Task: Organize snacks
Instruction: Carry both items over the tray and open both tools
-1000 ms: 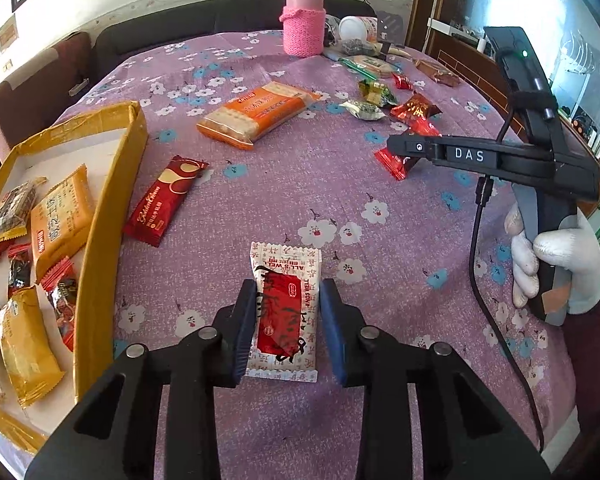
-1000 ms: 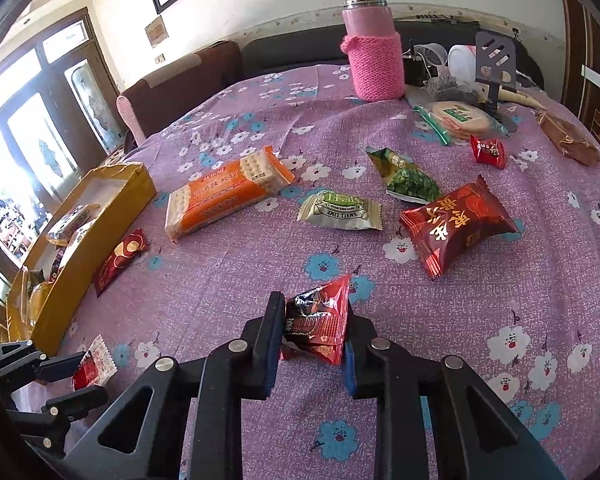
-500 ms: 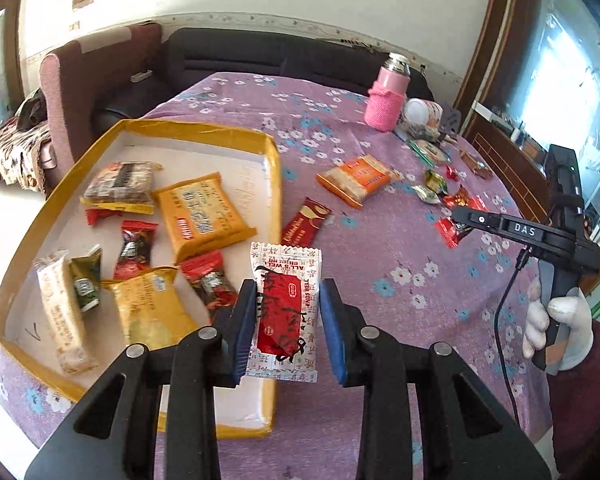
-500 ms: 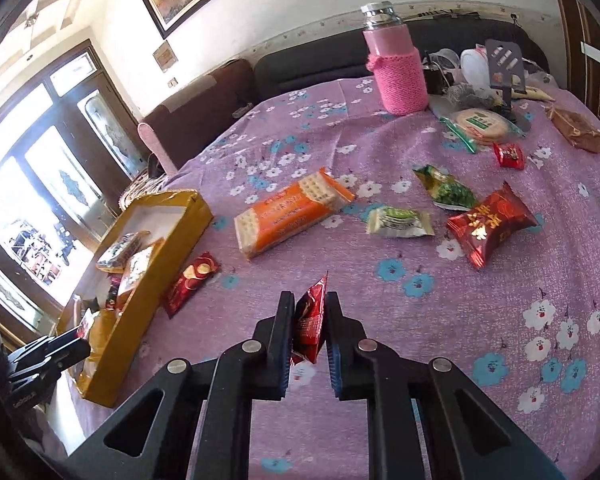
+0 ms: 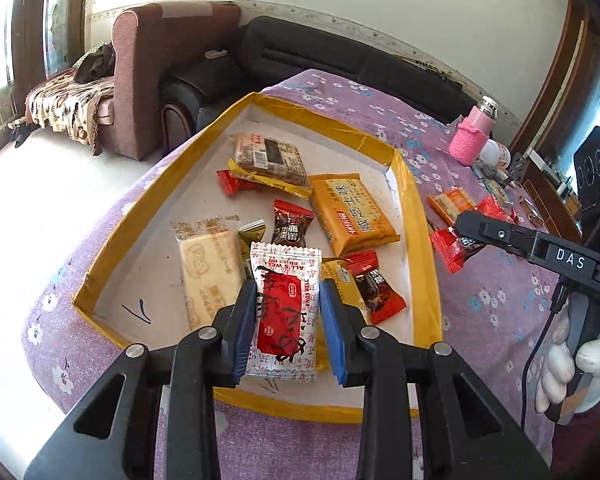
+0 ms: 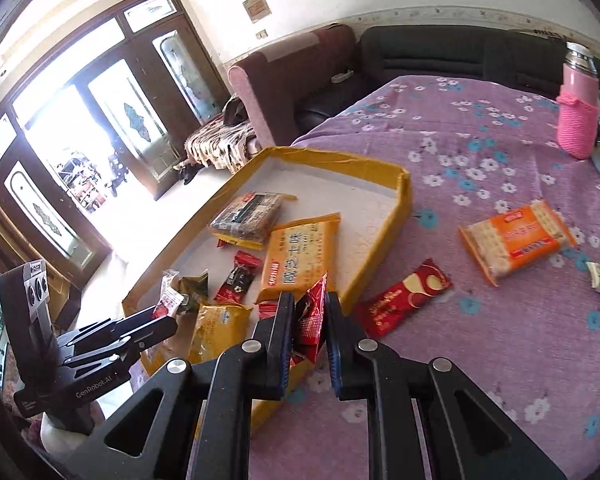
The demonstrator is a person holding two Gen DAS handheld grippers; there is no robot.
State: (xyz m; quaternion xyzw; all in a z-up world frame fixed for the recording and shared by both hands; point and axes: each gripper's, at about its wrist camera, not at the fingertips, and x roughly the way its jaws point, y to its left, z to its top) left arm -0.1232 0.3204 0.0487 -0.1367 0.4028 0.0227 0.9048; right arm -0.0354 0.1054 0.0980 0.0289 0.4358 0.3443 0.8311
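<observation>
Left wrist — packet [image 5: 286, 312] over box rim [image 5: 420, 248]

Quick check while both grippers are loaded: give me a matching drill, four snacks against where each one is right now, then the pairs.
Things:
1. white-and-red packet
2. small red wrapper
3. orange cracker pack
4. dark red sachet

Places:
A. on the purple cloth, just outside the yellow tray
B. held in the left gripper, above the tray
C. far out on the cloth, toward the pink bottle
D. pinched in the right gripper, at the tray's edge

Pairs: 1-B, 2-D, 3-C, 4-A
</observation>
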